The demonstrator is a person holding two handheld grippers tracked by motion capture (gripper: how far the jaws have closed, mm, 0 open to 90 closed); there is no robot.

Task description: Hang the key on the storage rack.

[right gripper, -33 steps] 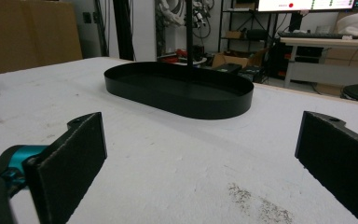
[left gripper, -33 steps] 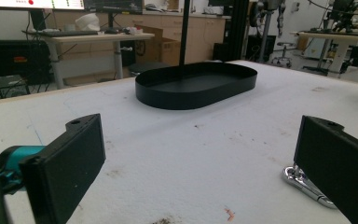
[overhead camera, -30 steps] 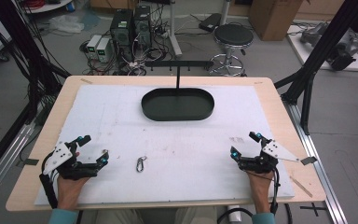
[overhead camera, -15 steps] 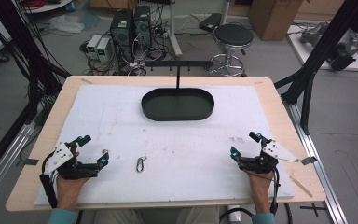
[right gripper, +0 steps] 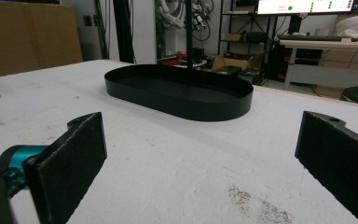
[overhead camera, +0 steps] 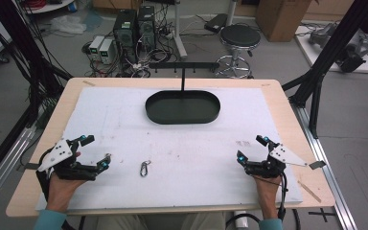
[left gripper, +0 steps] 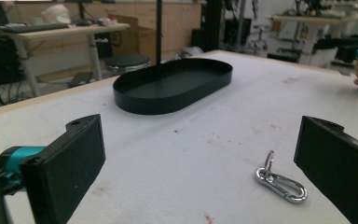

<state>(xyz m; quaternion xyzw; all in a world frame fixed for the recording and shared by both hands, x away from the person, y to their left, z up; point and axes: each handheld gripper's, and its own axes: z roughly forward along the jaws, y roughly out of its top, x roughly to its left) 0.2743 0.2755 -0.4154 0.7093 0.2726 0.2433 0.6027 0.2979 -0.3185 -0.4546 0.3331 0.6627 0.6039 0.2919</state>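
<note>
High view – landmark: the black tray [overhead camera: 182,107] sits at the far middle of the white mat [overhead camera: 124,124], a thin stand post [overhead camera: 182,81] rising at its back edge.
High view – clip: the carabiner [overhead camera: 144,168] lies flat on the mat, nearer you than the tray and a little to its left.
High view – left gripper [overhead camera: 92,154]: rests on the mat to the near left of the tray, just left of the clip, not touching it; its claw is spread wide and holds nothing.
High view – right gripper [overhead camera: 252,148]: rests to the near right of the tray, well apart from the clip; claw wide and bare.
High view – change: compared with the pictures a second and half a second back, nothing has shifted; both of your hands and the clip sit where they were. Judged from that, the pick-up has not begun.
Left gripper view: your jaws stand far apart; the carabiner [left gripper: 279,181] lies ahead on the mat, close to the right jaw, with the tray [left gripper: 172,86] beyond.
Right gripper view: jaws wide with bare mat between them; the tray [right gripper: 179,91] is straight ahead.
Meaning: the left gripper looks best placed to take the clip.
</note>
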